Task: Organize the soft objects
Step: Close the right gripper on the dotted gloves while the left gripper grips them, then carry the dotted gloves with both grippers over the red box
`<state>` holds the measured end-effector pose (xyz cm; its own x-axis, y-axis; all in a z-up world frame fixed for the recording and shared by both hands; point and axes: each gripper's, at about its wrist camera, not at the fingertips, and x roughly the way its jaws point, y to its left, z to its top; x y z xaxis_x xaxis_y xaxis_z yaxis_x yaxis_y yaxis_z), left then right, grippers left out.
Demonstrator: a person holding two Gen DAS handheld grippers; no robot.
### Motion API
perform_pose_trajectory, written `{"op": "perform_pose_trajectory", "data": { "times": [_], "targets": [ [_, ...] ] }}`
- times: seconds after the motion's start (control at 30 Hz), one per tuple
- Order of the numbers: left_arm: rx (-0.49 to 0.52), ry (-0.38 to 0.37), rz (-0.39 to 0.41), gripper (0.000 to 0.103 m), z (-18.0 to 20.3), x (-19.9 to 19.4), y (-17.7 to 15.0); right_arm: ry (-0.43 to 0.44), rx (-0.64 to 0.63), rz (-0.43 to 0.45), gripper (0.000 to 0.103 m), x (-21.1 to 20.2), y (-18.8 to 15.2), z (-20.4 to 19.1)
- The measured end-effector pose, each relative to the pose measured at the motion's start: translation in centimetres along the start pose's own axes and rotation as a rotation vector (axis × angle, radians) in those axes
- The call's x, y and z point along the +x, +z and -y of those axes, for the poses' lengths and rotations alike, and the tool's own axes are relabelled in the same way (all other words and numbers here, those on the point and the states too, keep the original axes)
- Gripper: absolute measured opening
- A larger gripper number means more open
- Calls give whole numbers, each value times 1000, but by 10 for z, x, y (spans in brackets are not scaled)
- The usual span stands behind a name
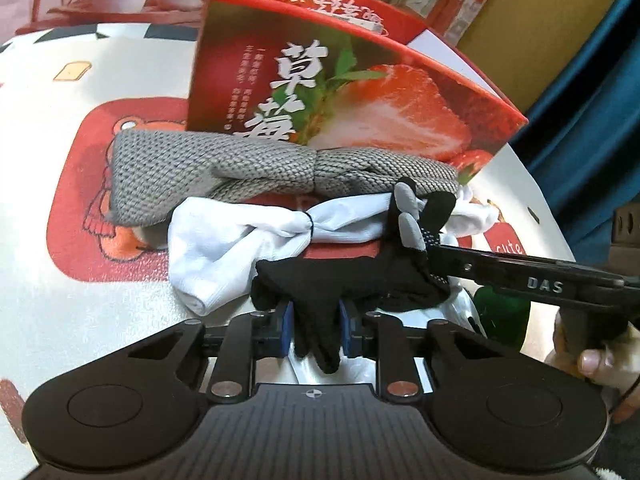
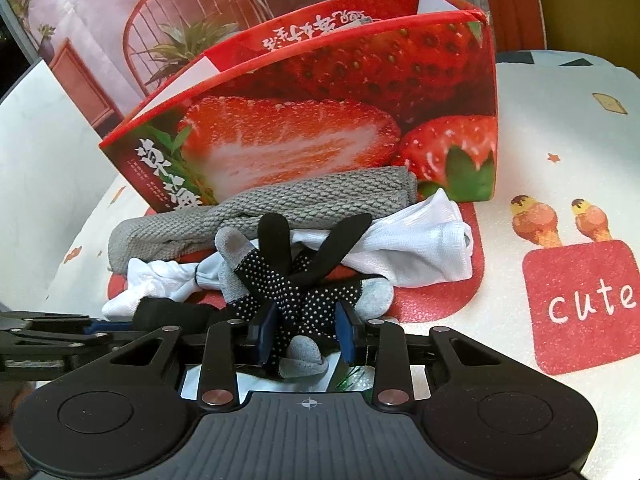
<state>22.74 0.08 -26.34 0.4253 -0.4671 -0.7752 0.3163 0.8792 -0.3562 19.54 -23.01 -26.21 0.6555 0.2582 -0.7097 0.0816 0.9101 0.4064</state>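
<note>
A tabletop (image 2: 560, 128) under a white cloth printed with red cartoon panels carries the whole pile. The black glove (image 1: 340, 276) lies stretched crosswise between the two tools: the left tool (image 1: 316, 330) pinches its plain black end between blue pads, and the right tool (image 2: 306, 330) pinches the dotted palm end, grey-tipped fingers (image 2: 232, 242) splaying up and away from that tool. Its long axis runs from one tool to the other. Just beyond it lies a knotted white sock pair (image 1: 224, 240), long axis also crosswise, touching the glove. Behind that, a grey knit bundle (image 1: 168, 176) lies along the foot of an open red strawberry box (image 2: 340, 120), which stands directly ahead of both tools and blocks the way forward.
</note>
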Motion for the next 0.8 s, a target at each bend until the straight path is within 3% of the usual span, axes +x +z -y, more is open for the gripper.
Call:
{"op": "perform_pose_trajectory", "data": {
  "times": [0.43,0.47,0.53,0.8],
  "targets": [
    [-6,2,-2,20,-2,2,0,27,2,-8,36,10,3,-3],
    [4,2,5,18,0,0,2,30,1,-11,35,10,3,-4],
    [27,9,26,17,4,-5,4,57,-1,-23,21,10,4,-5],
    [57,13,104,16,11,-24,15,95,-26,26,14,-6,10,-12]
  ]
}}
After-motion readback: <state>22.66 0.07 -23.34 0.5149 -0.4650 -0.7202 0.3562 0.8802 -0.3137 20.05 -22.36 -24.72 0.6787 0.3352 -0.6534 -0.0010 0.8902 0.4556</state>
